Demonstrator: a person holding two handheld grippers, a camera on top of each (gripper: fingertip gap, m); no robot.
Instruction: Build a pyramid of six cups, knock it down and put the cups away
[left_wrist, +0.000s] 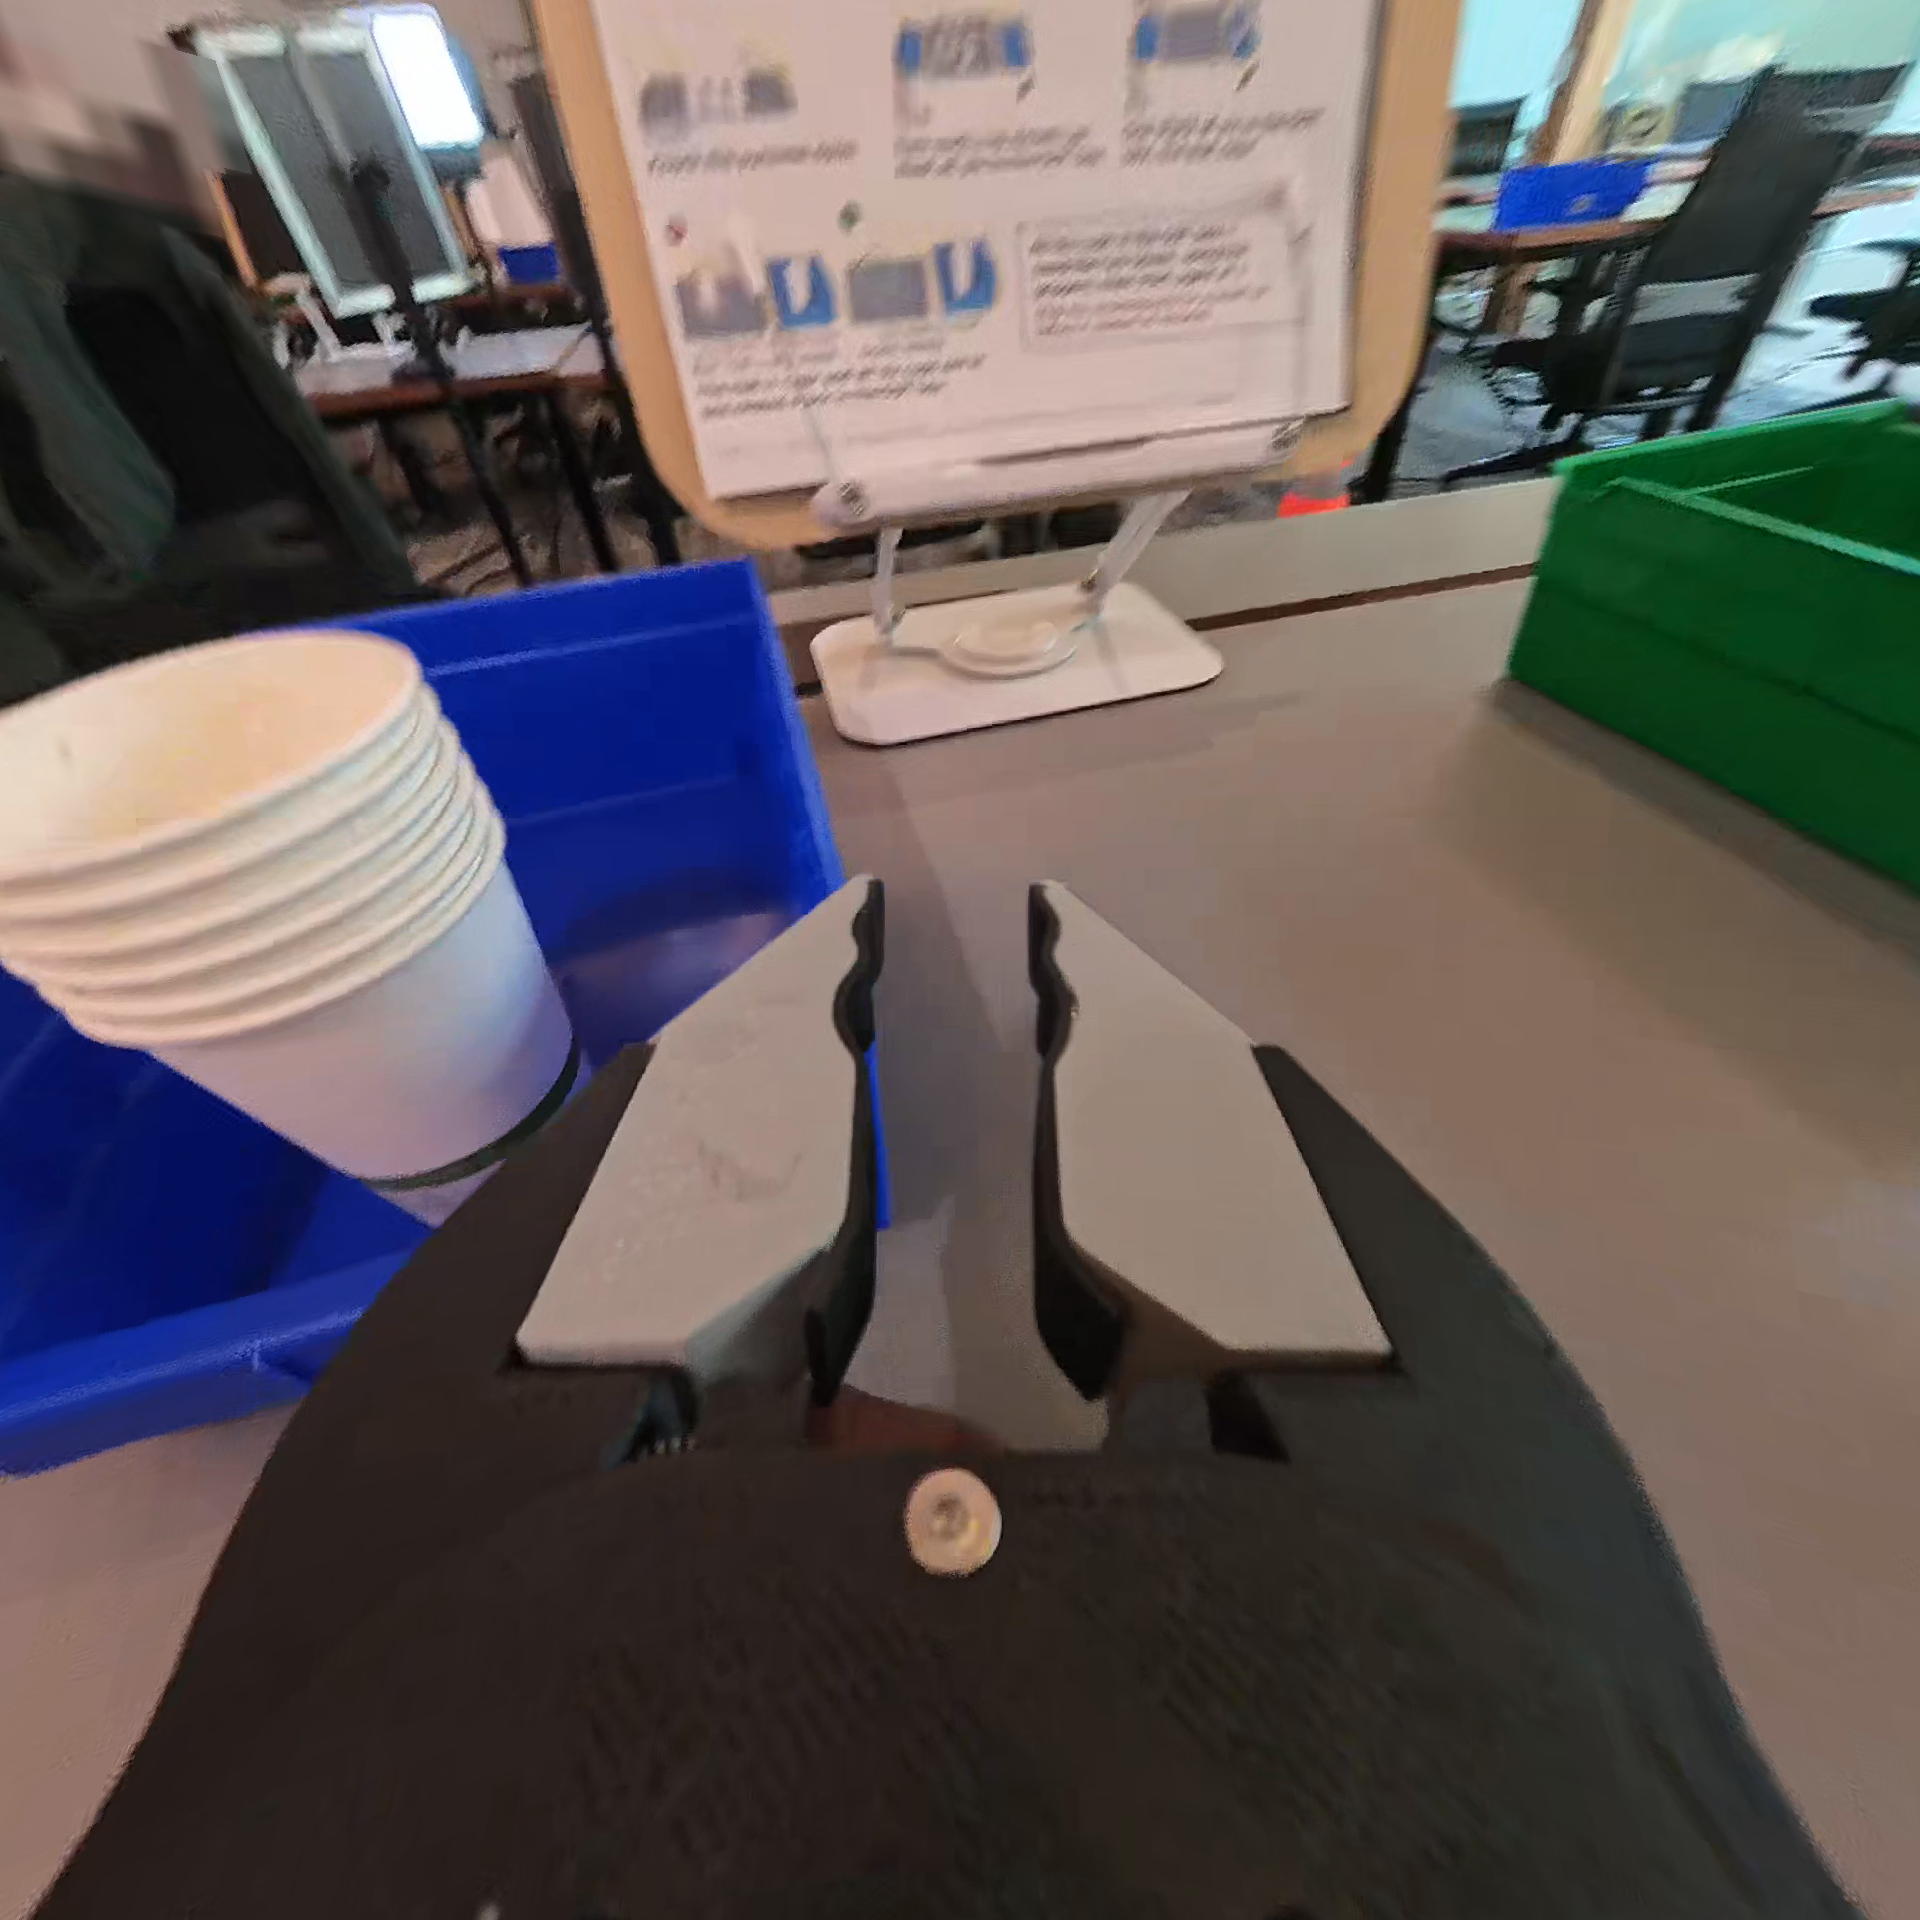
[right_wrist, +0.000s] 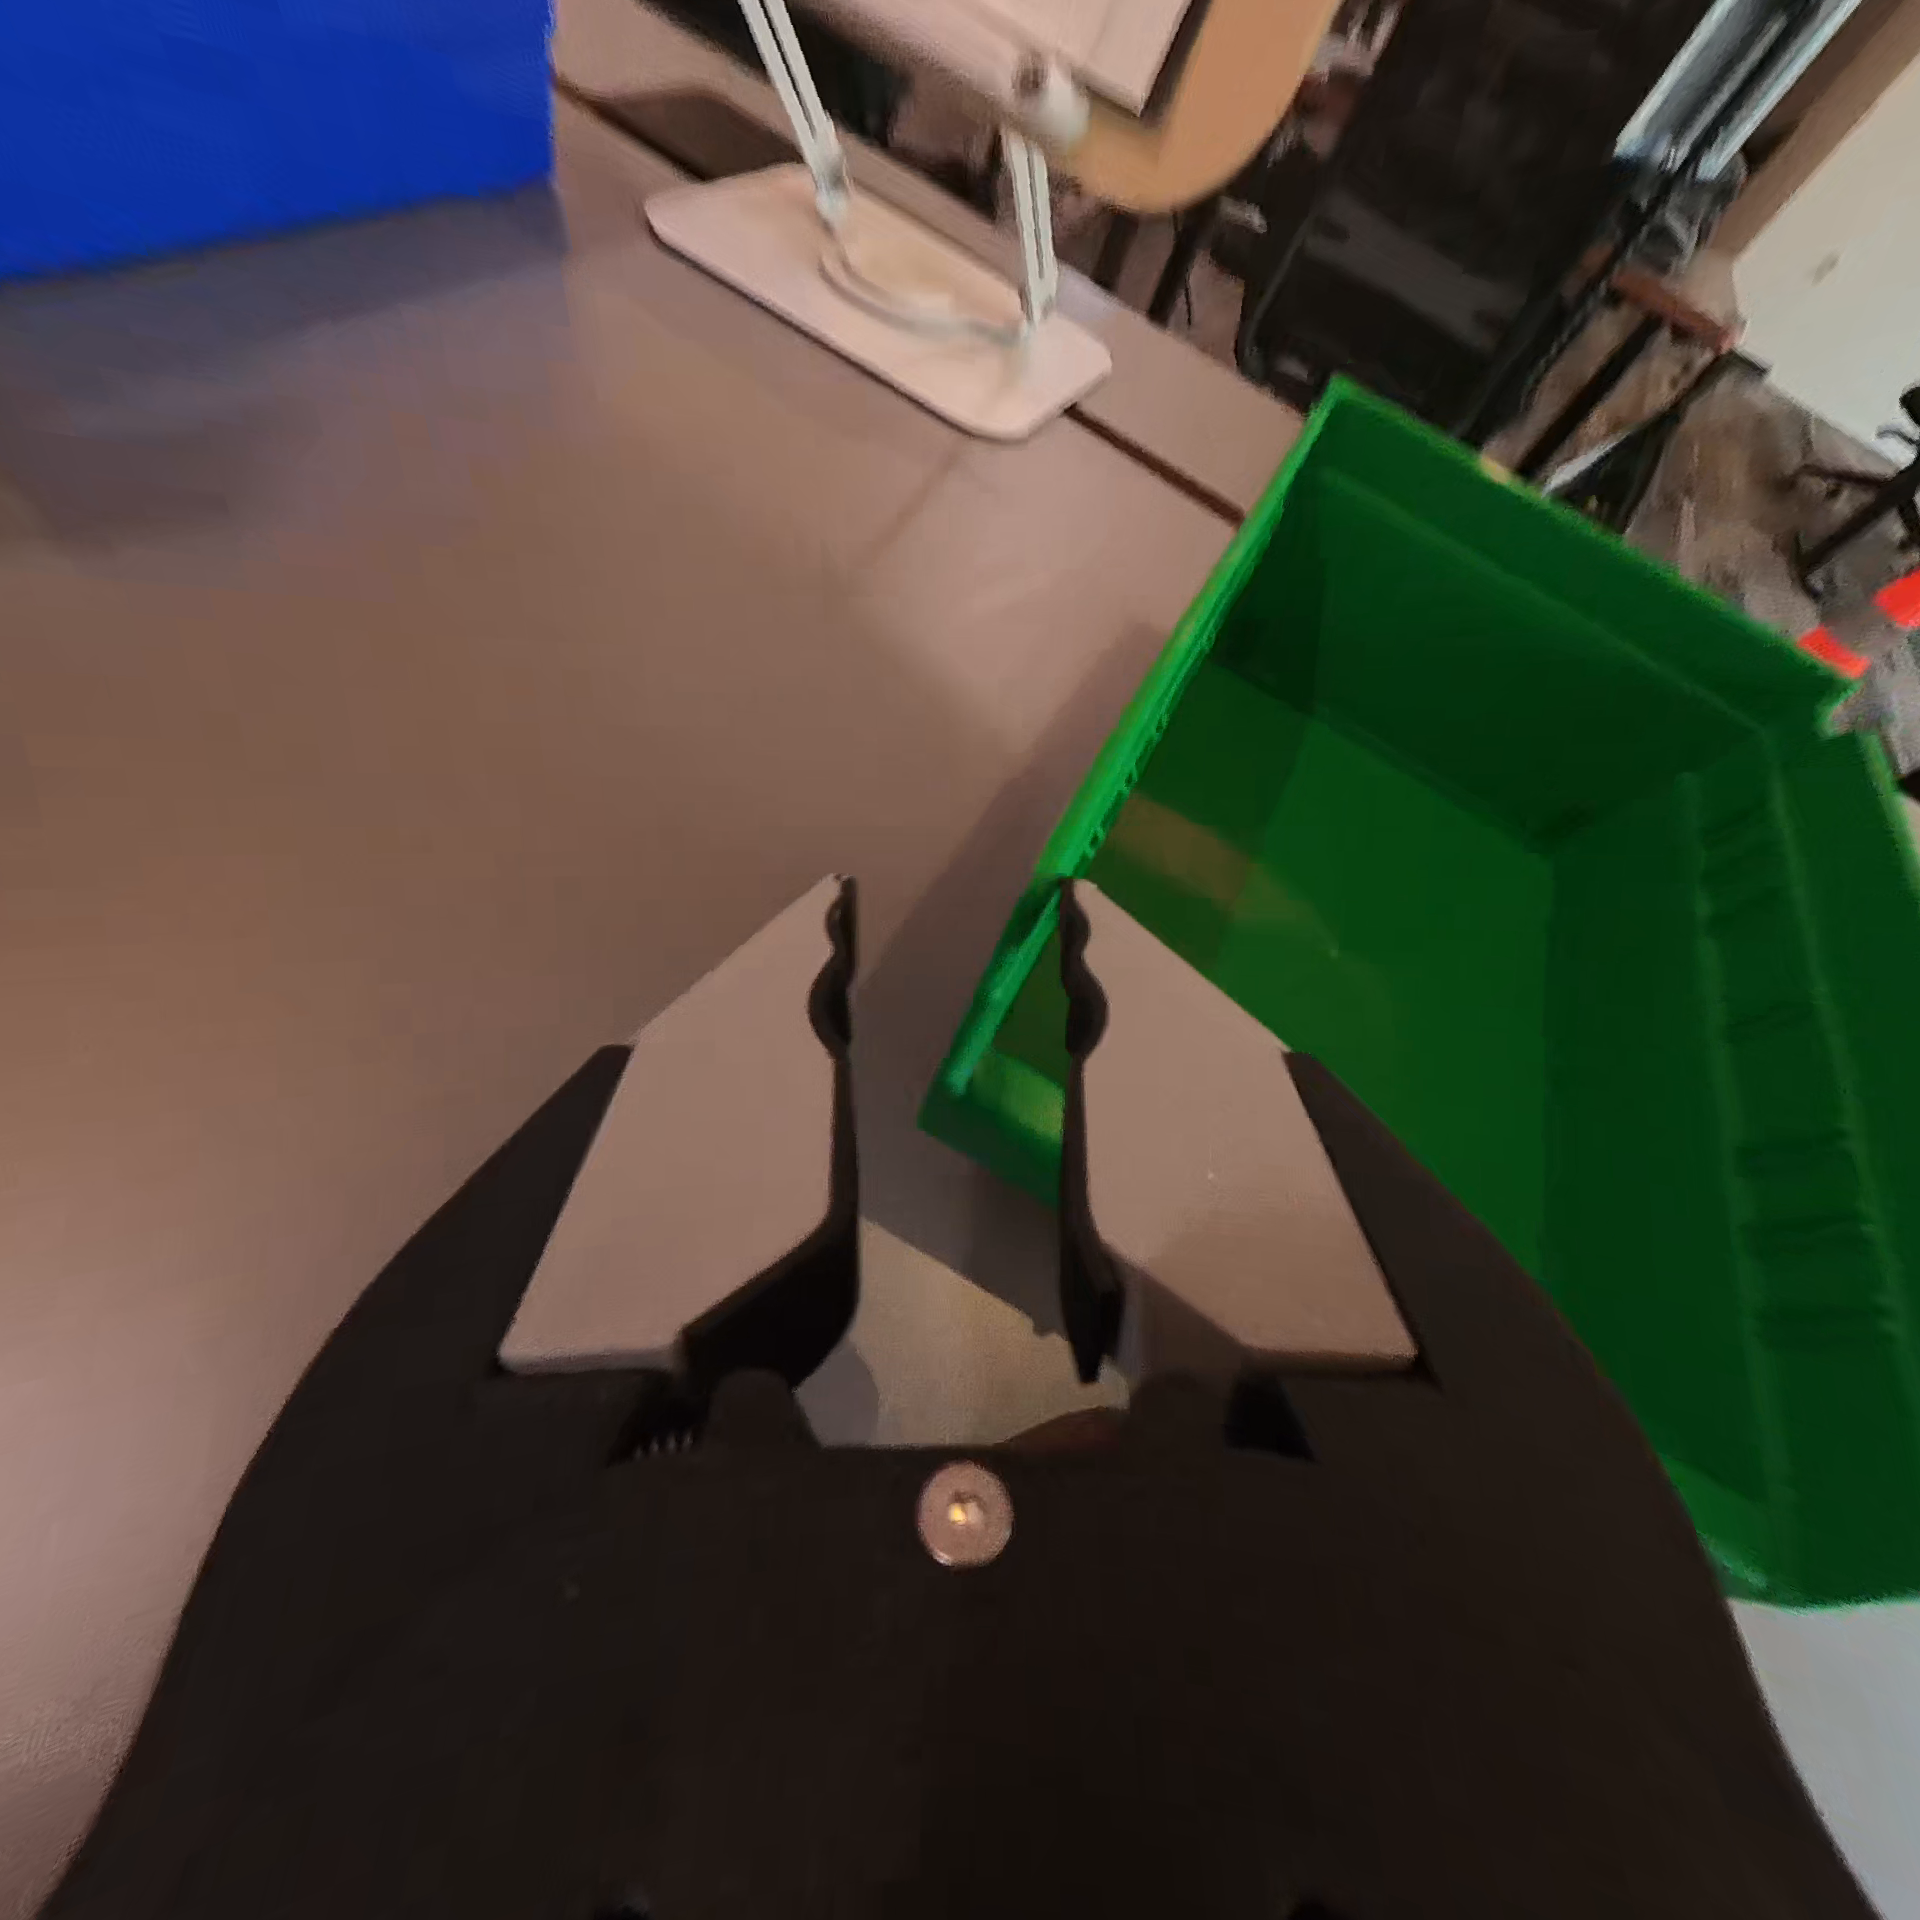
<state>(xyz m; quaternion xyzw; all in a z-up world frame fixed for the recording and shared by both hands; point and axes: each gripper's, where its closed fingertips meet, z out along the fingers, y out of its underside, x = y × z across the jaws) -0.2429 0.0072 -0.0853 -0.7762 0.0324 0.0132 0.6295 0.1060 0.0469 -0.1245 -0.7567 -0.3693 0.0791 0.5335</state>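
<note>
A nested stack of several white paper cups (left_wrist: 260, 894) leans tilted inside a blue bin (left_wrist: 644, 748) at the left of the left wrist view. My left gripper (left_wrist: 954, 904) is open and empty, just right of the stack, over the blue bin's right wall and the grey table (left_wrist: 1299, 935). My right gripper (right_wrist: 954, 899) is open and empty above the table (right_wrist: 468, 675), at the near left corner of an empty green bin (right_wrist: 1455, 831). No cups show in the right wrist view.
A board with instruction sheets (left_wrist: 987, 239) stands on a white base (left_wrist: 1018, 665) at the back of the table; the base also shows in the right wrist view (right_wrist: 883, 301). The green bin (left_wrist: 1745, 665) is at the right. Chairs and desks stand beyond the table. One gripper's finger ends stand about 35 cm off the other's.
</note>
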